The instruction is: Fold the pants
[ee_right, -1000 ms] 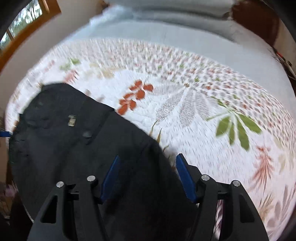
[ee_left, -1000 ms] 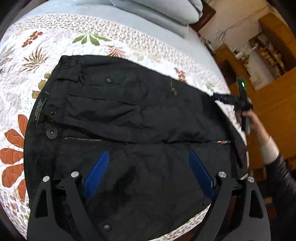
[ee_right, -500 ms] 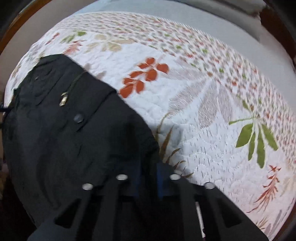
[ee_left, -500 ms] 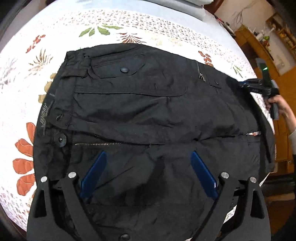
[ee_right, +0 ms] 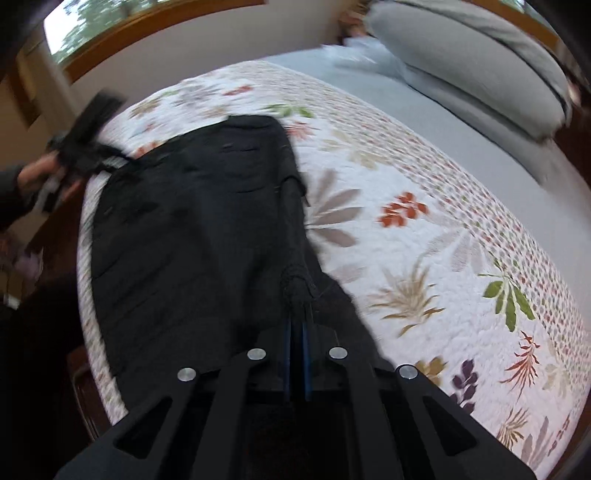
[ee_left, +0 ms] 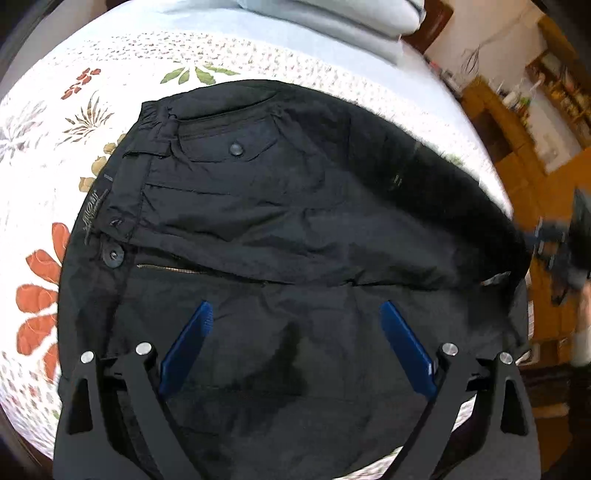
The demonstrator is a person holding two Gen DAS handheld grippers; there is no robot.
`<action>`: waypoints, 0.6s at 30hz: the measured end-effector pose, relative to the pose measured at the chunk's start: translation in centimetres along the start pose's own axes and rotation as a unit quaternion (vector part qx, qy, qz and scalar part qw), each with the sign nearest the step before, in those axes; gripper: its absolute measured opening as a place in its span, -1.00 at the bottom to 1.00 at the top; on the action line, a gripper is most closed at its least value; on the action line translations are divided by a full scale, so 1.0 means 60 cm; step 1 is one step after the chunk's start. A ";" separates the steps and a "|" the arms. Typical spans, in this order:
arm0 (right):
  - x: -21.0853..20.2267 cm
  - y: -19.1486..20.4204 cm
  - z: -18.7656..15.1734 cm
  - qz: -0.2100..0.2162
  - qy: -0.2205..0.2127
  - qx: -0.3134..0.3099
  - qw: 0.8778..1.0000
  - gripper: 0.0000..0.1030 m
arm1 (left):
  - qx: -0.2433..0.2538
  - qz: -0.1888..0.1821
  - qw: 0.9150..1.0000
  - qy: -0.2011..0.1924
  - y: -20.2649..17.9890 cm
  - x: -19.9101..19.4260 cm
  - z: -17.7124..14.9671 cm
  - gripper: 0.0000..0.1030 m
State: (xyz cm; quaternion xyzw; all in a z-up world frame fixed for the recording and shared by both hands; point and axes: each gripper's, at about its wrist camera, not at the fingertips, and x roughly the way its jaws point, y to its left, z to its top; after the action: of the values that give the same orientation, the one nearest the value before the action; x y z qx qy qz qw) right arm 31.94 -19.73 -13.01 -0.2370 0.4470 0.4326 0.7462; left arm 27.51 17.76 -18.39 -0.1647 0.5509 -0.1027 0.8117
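Observation:
Black pants lie spread on the floral quilt, with the waistband button and zipper at the left in the left wrist view. My left gripper hovers open over the near part of the pants, nothing pinched between its blue fingers. My right gripper is shut on a bunched edge of the pants, which rises off the quilt into the jaws. In the left wrist view the right gripper is a blur at the pants' right end. In the right wrist view the left gripper shows blurred in a hand at the far left.
Grey pillows and a pale blue sheet lie at the head of the bed. Wooden shelves and furniture stand beyond the bed's right edge. A window sits in the wall behind the bed.
My right gripper went from open to shut on the pants' edge, then swung and lifted that edge off the quilt. The left gripper stayed open over the pants.

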 end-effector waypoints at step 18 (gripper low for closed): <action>0.002 0.188 -0.183 0.059 0.015 -0.001 0.998 -0.91 | 0.006 -0.087 0.996 -0.031 -0.110 -0.016 -0.028 0.85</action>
State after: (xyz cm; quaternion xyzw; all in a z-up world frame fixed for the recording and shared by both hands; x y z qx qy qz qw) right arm 17.24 -22.02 -18.13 -0.2170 0.4708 0.4728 0.7125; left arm 25.69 11.71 -15.65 -0.2099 0.5084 -0.1708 0.8175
